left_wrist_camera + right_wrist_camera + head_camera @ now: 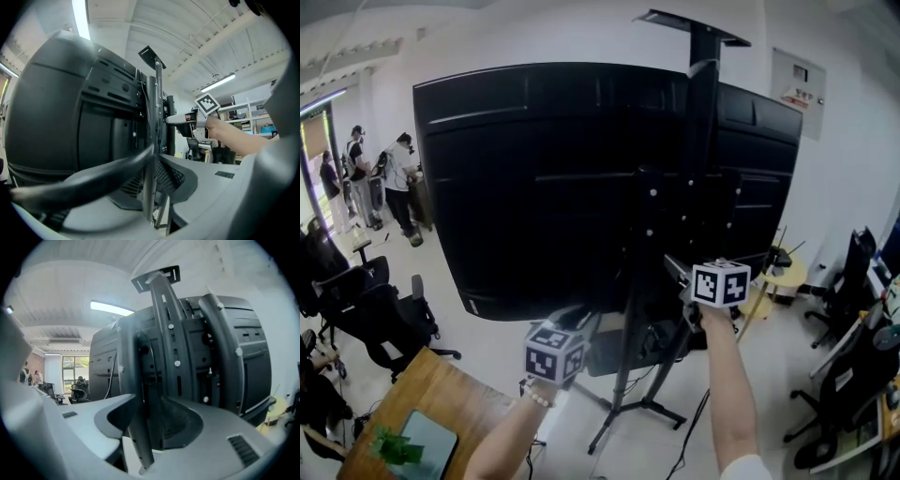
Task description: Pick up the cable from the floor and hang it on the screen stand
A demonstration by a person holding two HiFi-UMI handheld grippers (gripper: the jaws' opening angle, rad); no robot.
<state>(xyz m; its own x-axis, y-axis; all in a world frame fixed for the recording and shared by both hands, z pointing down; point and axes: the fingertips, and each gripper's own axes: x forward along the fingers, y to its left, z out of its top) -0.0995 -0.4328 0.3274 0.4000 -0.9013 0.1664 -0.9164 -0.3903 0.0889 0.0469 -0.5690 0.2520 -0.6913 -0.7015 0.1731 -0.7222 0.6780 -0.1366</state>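
Note:
The big black screen [534,187] shows its back, mounted on a dark screen stand [703,141] with a tripod foot [628,375]. My left gripper [589,326] is low beside the stand's lower post. In the left gripper view a thick black cable [93,176] lies slanting across the left jaw up to the stand post [151,140]. The left gripper [152,161] has a gap between its jaws and the pads do not press on the cable. My right gripper [677,269] is higher, at the stand's right side. The right gripper [140,404] stands open around a slanted post [136,427], holding nothing.
Several people [394,183] stand far left by a window. Black office chairs [366,309] and a wooden table [422,403] are at lower left. A round yellow side table [783,277] and more chairs [853,375] are at right. A thin cable [694,431] trails on the floor.

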